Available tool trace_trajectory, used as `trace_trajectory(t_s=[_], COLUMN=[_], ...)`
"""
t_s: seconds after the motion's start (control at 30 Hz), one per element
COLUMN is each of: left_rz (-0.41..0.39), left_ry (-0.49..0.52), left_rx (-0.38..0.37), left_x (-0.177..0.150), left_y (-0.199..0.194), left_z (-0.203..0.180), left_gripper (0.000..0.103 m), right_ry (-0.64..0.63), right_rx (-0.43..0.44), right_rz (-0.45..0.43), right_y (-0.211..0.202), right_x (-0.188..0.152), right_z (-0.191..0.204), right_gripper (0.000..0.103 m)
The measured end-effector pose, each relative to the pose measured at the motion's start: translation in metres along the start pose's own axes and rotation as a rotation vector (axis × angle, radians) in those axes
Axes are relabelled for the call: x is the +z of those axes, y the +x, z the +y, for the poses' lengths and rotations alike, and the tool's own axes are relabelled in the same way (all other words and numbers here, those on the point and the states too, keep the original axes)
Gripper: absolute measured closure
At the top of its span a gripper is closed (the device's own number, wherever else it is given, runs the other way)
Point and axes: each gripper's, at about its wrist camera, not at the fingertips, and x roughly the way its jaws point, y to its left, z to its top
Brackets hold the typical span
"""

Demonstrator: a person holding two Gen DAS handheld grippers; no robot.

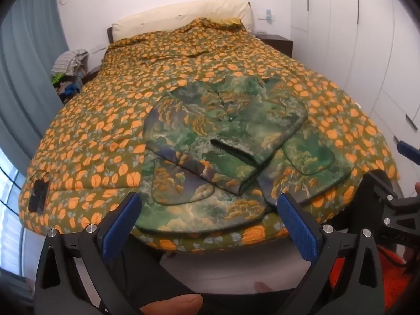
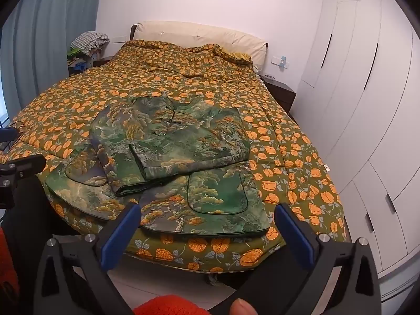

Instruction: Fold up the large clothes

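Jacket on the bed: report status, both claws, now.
Left claw open, empty, short of the hem. Right claw open, empty, same. Jacket flat on quilt, both sleeves folded across the front. Nothing in the way.

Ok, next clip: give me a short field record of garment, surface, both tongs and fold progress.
garment: green landscape-print padded jacket, front up, both sleeves folded across the chest
surface: orange-flowered olive quilt on the bed, jacket hem near the foot edge
left tongs: open, holding nothing, short of the hem
right tongs: open, holding nothing, short of the hem
progress: sleeves in; body not yet folded up
background: white wardrobe doors
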Motion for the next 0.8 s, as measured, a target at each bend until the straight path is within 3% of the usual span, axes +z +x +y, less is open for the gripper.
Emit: trace_trajectory(t_s=[0.8], left_rz=[0.023], left_ry=[-0.002], left_rx=[-0.007], left_x=[-0.0035], left_y=[0.0029], left_z=[0.0015], left_gripper=[0.000], right_ry=[0.002], right_rx=[0.008], right_rz=[0.013], right_y=[0.0075], right_x=[-0.0010], right_z=[0.0022], right_gripper=[0.000])
